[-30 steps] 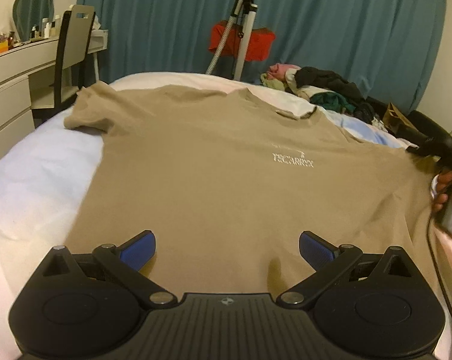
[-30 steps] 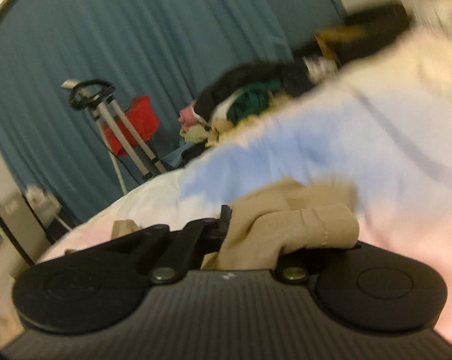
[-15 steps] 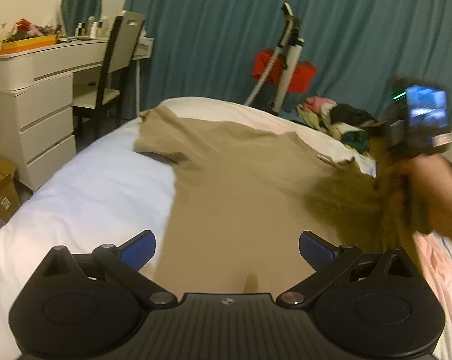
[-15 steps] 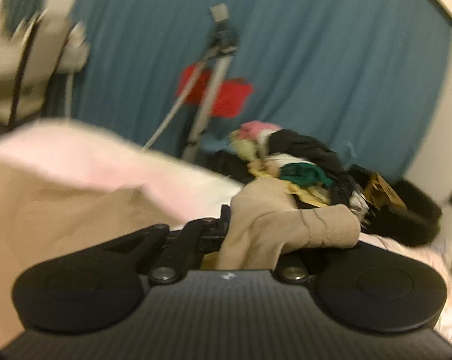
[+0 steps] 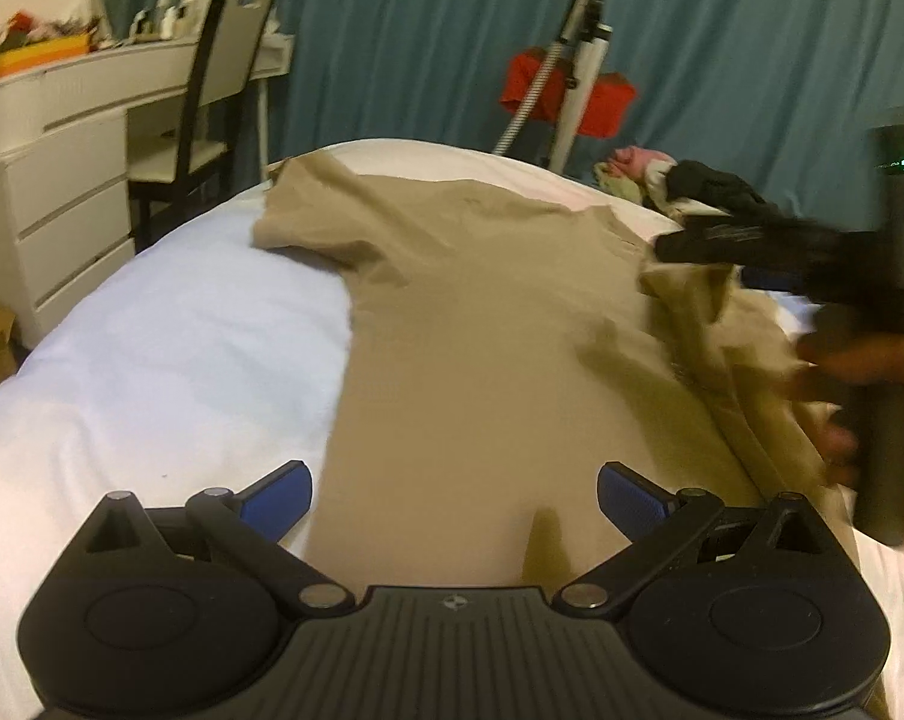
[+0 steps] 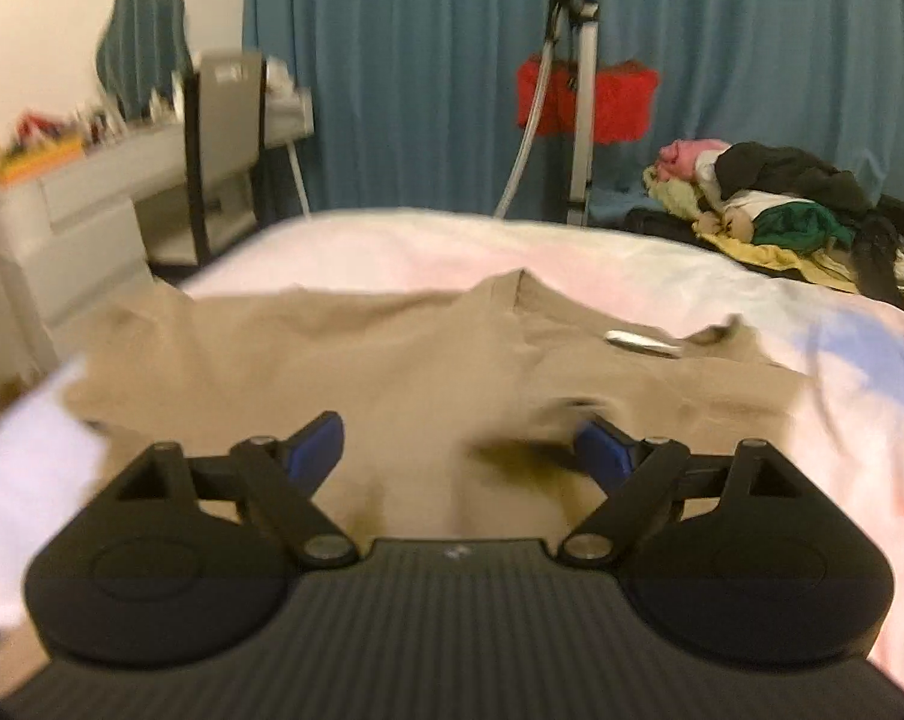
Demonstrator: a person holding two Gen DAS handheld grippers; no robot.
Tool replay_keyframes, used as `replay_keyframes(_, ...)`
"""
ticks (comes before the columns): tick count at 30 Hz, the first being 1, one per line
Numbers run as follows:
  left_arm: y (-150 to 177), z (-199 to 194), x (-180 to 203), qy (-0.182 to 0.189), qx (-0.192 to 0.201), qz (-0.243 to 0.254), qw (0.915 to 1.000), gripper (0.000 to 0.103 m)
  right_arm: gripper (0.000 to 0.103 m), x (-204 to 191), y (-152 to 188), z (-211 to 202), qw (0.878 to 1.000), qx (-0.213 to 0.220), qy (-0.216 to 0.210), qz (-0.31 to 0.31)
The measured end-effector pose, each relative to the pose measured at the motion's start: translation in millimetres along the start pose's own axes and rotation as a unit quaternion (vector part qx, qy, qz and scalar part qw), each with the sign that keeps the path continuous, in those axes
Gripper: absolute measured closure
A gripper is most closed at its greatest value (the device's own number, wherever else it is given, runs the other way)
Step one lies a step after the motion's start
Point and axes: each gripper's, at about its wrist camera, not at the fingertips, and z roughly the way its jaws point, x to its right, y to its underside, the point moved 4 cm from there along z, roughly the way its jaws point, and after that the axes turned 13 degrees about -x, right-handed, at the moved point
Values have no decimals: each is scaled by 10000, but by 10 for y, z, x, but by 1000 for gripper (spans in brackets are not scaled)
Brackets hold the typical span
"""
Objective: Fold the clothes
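Tan cotton T-shirt (image 5: 481, 324), lying across the white bed (image 5: 170, 360), right side turned in over the body, fold bunched and lumpy at 3 o'clock in the left wrist view. Left gripper (image 5: 454, 495): jaws spread, empty, over the hem. Right gripper (image 6: 457, 450): jaws spread, holding nothing, over the folded part. Handling advice: flatten the bunched edge and square it to the hem before any further fold.

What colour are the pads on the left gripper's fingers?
Blue pads on black arms, clearest in the left wrist view.
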Motion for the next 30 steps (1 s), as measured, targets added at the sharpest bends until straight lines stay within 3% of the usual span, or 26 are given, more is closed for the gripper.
replay_keyframes(7, 162, -164, 300, 140, 54, 526, 9985, 2, 18, 488, 988, -1261, 9914, 23, -78, 1310)
replay_keyframes(12, 546, -352, 710, 696, -421, 871, 9929, 6, 18, 833, 1691, -2154, 9749, 49, -129, 2222)
replay_keyframes(15, 831, -476, 1004, 1090, -788, 1075, 9851, 6, 18, 895, 1869, -2465, 9725, 383, -104, 2296)
replay_keyframes(20, 1313, -602, 1625, 1687, -1353, 1681, 9617, 11, 18, 890, 1886, -2758, 9786, 896, 131, 1849)
replay_keyframes(25, 1572, -454, 1939, 1435, -1517, 1868, 9599, 23, 18, 969, 1931, -2804, 9797, 934, 150, 1766)
replay_keyframes(28, 1624, -272, 1835, 920, -1577, 1918, 9643, 28, 18, 1041, 1963, -2829, 9778, 983, 126, 1845)
replay_keyframes(30, 1596, -257, 1681, 833, -1531, 1771, 9686, 29, 18, 1076, 1969, -2811, 9768, 961, 136, 1907)
